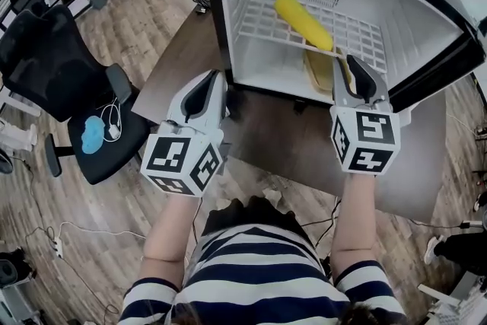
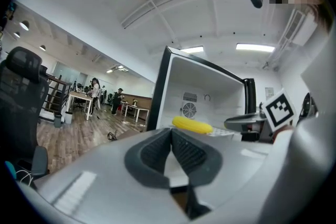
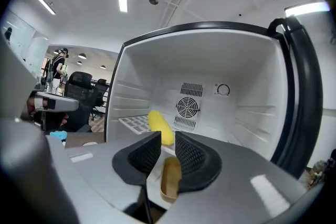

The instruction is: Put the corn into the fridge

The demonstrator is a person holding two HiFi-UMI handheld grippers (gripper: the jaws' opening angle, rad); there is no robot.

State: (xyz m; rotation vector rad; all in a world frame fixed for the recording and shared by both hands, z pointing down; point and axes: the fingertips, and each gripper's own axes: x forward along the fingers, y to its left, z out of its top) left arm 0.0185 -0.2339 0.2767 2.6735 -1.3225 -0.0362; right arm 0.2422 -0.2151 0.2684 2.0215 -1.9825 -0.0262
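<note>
corn (image 1: pixel 303 22) on shelf (image 1: pixel 361 33), 12 o'clock | left tongs (image 2: pixel 171 132) clenched, right tongs (image 3: pixel 168 138) released, both empty | risk: round corn may roll off

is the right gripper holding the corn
No, the corn lies on the wire shelf inside the fridge, beyond the right gripper, whose jaws stand apart with nothing clamped between them.

Beyond my navy-and-white striped short-sleeved shirt (image 1: pixel 259 281) I see the light grey plastic left gripper (image 1: pixel 215 81) and right gripper (image 1: pixel 351 65). Each has dark ribbed pads (image 3: pixel 191 155) and, nearer the shirt, a white cube (image 1: pixel 183 157) bearing black square markers.
</note>
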